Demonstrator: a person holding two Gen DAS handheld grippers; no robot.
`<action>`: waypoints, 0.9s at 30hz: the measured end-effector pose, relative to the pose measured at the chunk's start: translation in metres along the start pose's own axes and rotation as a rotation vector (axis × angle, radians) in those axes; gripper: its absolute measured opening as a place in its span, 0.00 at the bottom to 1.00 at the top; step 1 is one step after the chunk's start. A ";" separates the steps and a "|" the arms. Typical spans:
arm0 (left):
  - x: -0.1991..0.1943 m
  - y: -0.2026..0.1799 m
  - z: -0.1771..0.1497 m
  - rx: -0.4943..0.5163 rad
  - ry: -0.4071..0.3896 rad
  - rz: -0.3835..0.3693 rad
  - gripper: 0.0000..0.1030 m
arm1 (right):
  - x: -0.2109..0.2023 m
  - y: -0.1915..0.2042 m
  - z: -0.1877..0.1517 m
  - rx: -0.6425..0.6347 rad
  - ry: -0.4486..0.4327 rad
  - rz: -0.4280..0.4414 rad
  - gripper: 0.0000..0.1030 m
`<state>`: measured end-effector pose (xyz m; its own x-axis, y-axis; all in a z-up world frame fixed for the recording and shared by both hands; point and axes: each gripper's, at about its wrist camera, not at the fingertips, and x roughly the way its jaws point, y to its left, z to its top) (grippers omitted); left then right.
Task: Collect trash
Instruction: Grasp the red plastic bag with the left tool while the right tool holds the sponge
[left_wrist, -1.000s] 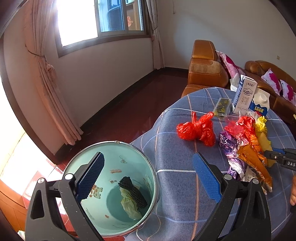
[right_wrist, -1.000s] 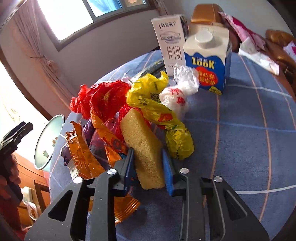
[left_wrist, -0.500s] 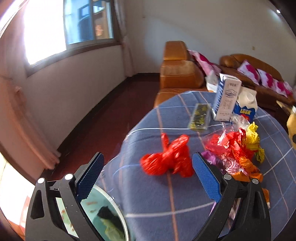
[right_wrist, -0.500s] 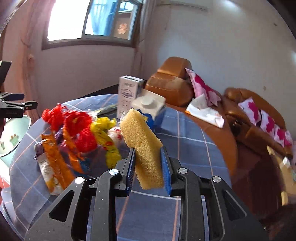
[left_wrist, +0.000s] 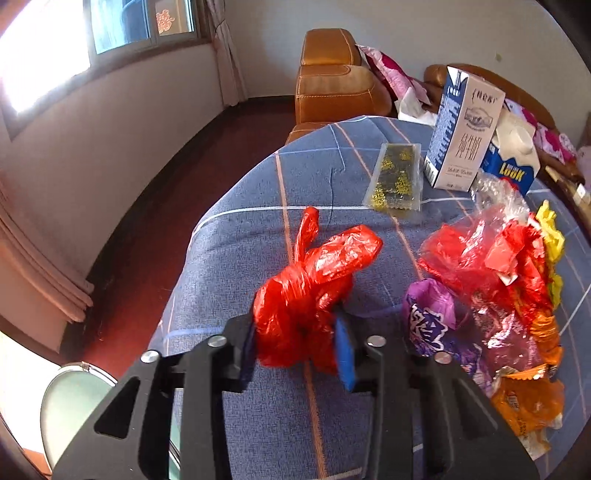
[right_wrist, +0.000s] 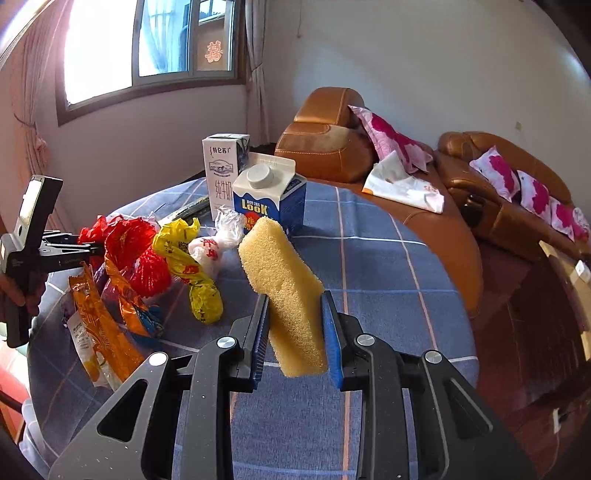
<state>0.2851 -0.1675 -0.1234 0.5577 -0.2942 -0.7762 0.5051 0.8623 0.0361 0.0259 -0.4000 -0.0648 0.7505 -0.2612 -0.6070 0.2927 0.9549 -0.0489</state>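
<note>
A knotted red plastic bag (left_wrist: 317, 280) lies on the blue checked tablecloth (left_wrist: 236, 240). My left gripper (left_wrist: 295, 336) is closing on it, and both pads press into its near end. My right gripper (right_wrist: 295, 302) is shut on a yellow sponge (right_wrist: 284, 277), held upright above the table. From the right wrist view, the left gripper (right_wrist: 86, 248) shows at the left edge, at the trash pile. The round teal bin (left_wrist: 70, 410) stands on the floor at the lower left, below the table edge.
A pile of wrappers lies right of the red bag: purple (left_wrist: 428, 321), crumpled red (left_wrist: 487, 266), yellow (left_wrist: 552, 243), orange (left_wrist: 528, 402). A white milk carton (left_wrist: 461, 136), a blue carton (left_wrist: 513, 166) and a dark sachet (left_wrist: 395, 177) sit farther back. Brown sofas (right_wrist: 491, 192) stand behind.
My left gripper swung from over the bin to the table and closed around the red bag. My right gripper lifted the sponge off the pile and tilted up.
</note>
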 end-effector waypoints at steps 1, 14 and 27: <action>-0.003 0.000 -0.001 -0.003 -0.004 0.005 0.30 | -0.002 0.001 -0.002 -0.002 -0.006 -0.005 0.27; -0.114 0.034 -0.052 -0.071 -0.089 0.113 0.29 | -0.033 0.041 -0.012 -0.094 -0.065 -0.053 0.27; -0.185 0.088 -0.148 -0.177 -0.075 0.247 0.29 | -0.052 0.108 -0.021 -0.167 -0.082 0.065 0.27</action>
<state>0.1287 0.0235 -0.0700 0.7000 -0.0906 -0.7084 0.2292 0.9679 0.1027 0.0064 -0.2799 -0.0551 0.8125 -0.2025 -0.5466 0.1452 0.9785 -0.1466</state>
